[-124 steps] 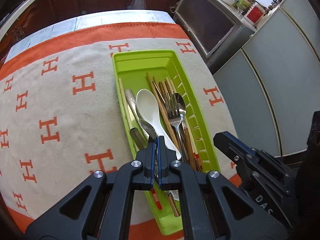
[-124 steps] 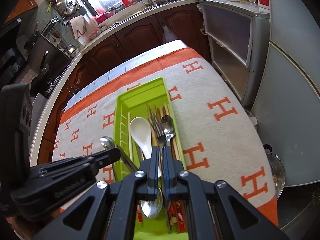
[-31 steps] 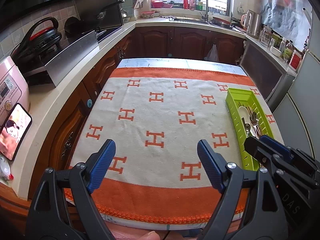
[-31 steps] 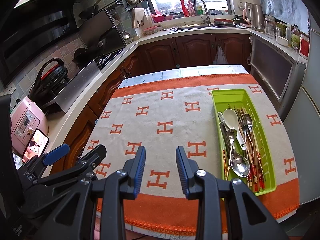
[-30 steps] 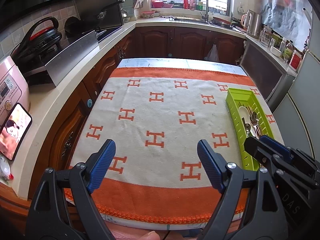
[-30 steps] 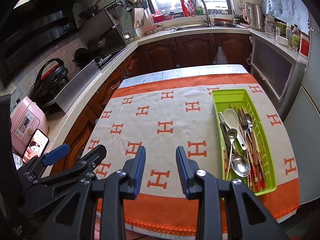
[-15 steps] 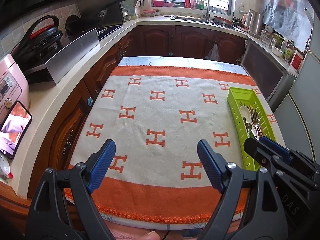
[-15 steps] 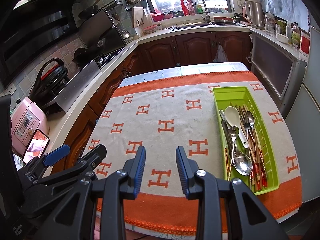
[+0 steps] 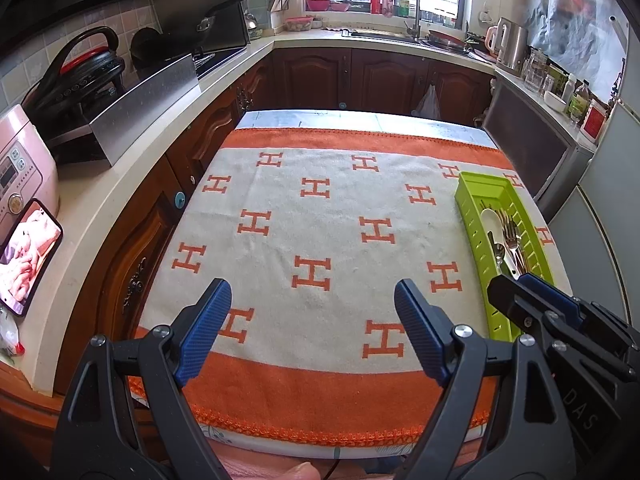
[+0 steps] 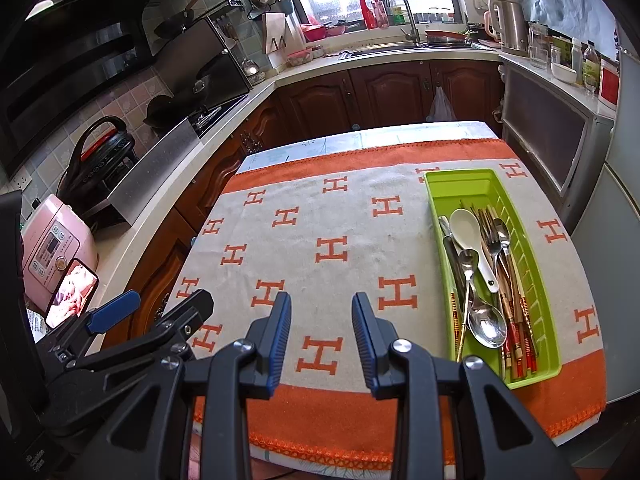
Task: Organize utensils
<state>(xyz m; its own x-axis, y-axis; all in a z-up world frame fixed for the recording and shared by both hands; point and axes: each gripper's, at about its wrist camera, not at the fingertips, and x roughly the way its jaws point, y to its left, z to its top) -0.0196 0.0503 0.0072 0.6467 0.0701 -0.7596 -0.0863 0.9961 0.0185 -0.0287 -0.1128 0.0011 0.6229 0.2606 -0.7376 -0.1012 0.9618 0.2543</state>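
A lime green utensil tray (image 10: 460,184) lies along the right side of the table, on the orange and cream blanket (image 10: 320,248). It holds a white spoon (image 10: 466,226), metal spoons (image 10: 486,322), forks (image 10: 494,240) and several chopsticks. The same green tray (image 9: 486,190) shows at the right in the left wrist view. My left gripper (image 9: 312,312) hangs wide open above the blanket's near edge with nothing in it. My right gripper (image 10: 320,320) stands open over the near part of the blanket, left of the tray, and holds nothing.
A kitchen counter (image 9: 100,200) runs along the left with a pink cooker (image 10: 52,240), a phone (image 9: 28,252) and a black pressure cooker (image 9: 80,72). A sink (image 9: 400,32) lies at the back. Grey cabinets (image 10: 540,128) stand close on the right.
Four seconds ago both grippers were shut low over the tray. Since then they pulled back and opened. Over the last second the view barely shifted.
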